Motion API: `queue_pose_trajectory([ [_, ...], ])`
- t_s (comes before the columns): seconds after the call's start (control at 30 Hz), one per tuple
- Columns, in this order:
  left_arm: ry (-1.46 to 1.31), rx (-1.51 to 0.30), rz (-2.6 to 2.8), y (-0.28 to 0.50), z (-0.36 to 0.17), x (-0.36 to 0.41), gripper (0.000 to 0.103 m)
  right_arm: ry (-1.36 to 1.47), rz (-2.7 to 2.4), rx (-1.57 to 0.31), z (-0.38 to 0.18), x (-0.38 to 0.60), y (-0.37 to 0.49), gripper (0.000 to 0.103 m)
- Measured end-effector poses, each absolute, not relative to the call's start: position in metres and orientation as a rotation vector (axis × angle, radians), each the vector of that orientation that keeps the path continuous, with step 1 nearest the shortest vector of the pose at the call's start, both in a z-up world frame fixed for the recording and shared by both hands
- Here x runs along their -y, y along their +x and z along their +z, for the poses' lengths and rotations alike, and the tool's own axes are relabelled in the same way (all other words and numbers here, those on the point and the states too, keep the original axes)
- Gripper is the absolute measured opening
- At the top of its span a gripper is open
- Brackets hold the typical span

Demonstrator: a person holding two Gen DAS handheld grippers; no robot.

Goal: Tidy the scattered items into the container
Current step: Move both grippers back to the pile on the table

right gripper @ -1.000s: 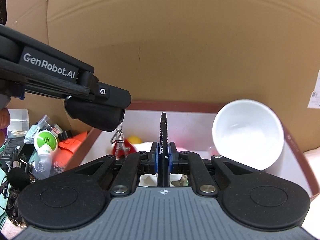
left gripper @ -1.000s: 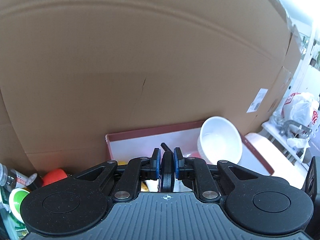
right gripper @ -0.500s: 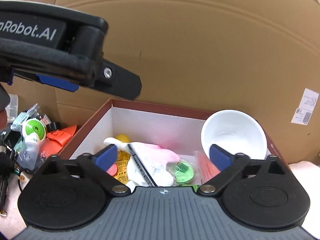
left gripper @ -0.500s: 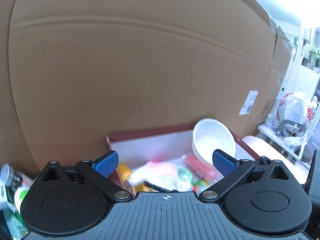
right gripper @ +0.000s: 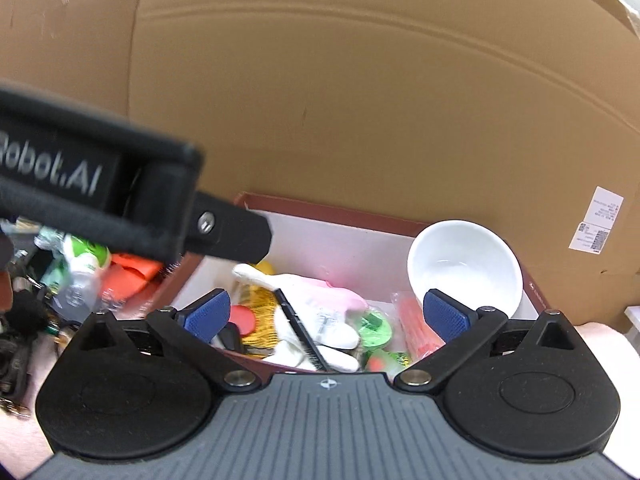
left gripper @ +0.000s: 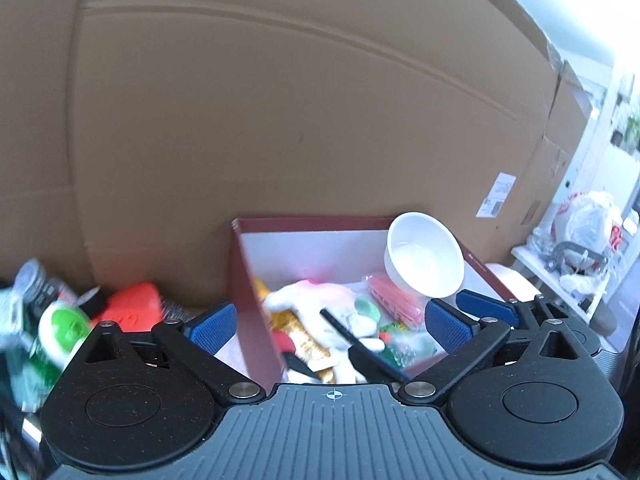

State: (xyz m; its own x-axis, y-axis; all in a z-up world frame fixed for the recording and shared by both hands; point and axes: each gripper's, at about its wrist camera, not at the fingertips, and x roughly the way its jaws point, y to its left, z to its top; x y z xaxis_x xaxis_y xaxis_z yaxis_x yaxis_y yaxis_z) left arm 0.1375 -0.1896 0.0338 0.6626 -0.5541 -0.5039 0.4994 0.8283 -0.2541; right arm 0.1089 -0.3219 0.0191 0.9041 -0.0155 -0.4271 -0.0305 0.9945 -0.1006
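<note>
Blurred clutter left of the maroon cardboard box is unreadable, both left tongs and right tongs hover spread and empty above it, slim black pen lying inside.

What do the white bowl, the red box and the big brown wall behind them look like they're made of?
White bowl: probably glazed ceramic, going by its smooth glossy surface, though plastic is possible. Red box: likely paperboard, with thin matte maroon walls and a white lining. Brown wall: corrugated cardboard, matte with visible creases.
</note>
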Motion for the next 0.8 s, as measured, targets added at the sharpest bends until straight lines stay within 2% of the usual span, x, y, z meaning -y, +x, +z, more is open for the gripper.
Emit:
queue_pose_trajectory([
  [0.2, -0.193, -0.595, -0.536, 0.087, 0.0, 0.148, 0.103, -0.022, 0.095, -0.391, 0.018, 0.313, 0.074, 0.103],
  [0.5, -0.228, -0.601, -0.427, 0.031, -0.039, 0.074, 0.103, -0.066, 0.236, -0.437, -0.006, 0.255, 0.034, 0.103],
  [0.8, -0.217, -0.616, -0.257, 0.022, -0.063, 0.0, 0.102, -0.049, 0.352, -0.536, -0.033, 0.207, 0.035, 0.102],
])
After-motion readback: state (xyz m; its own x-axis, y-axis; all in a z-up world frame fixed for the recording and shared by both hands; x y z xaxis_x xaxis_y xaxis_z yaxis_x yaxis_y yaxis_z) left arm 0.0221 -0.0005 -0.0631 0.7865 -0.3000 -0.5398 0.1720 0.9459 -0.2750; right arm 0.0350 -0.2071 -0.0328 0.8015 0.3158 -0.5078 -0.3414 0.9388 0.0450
